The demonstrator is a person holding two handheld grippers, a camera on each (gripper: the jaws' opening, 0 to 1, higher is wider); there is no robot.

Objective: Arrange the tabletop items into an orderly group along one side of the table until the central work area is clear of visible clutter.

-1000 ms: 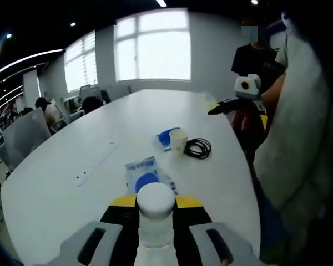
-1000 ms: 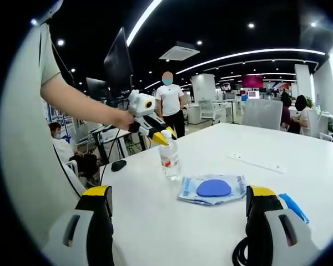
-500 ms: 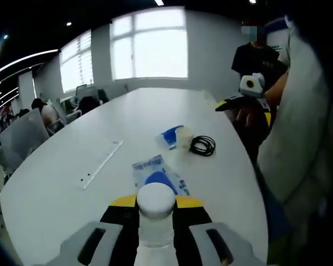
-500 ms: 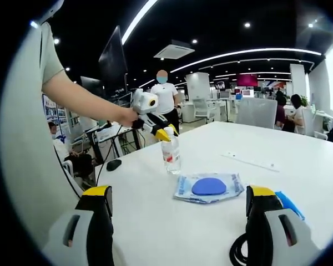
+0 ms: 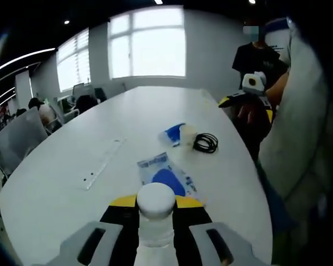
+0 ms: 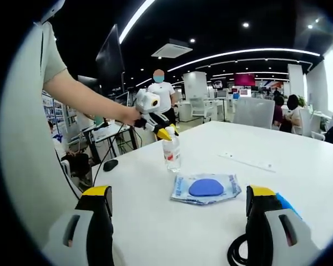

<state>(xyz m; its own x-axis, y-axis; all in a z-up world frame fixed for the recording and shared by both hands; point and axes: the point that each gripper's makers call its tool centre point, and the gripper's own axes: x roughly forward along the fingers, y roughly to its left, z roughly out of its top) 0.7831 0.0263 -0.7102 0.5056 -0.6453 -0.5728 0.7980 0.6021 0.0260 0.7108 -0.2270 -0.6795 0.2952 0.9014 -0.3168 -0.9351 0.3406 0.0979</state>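
Observation:
A clear plastic bottle with a white cap [image 5: 155, 200] sits between the jaws of my left gripper [image 5: 155, 210], which is shut on its neck. In the right gripper view the same bottle [image 6: 171, 155] stands upright on the white table [image 6: 155, 221] under the left gripper [image 6: 152, 116]. A clear packet with a blue disc [image 5: 166, 178] [image 6: 205, 188] lies just beyond it. A blue wrapper with a white cup [image 5: 180, 134] and a black cable coil [image 5: 205, 144] lie farther along. My right gripper [image 6: 177, 221] is open over bare table; it also shows by the table's edge [image 5: 250, 95].
A thin pale strip [image 5: 102, 163] [image 6: 247, 162] lies on the table's far side. A black mouse [image 6: 110, 164] rests near the table edge. A person in black [image 5: 255, 61] and one in white [image 6: 162, 97] stand close by. Office chairs ring the room.
Both views have shifted slightly with the hands. The bottle stays in my left gripper, and the right gripper stays open; the packet, cup and cable have not moved on the table.

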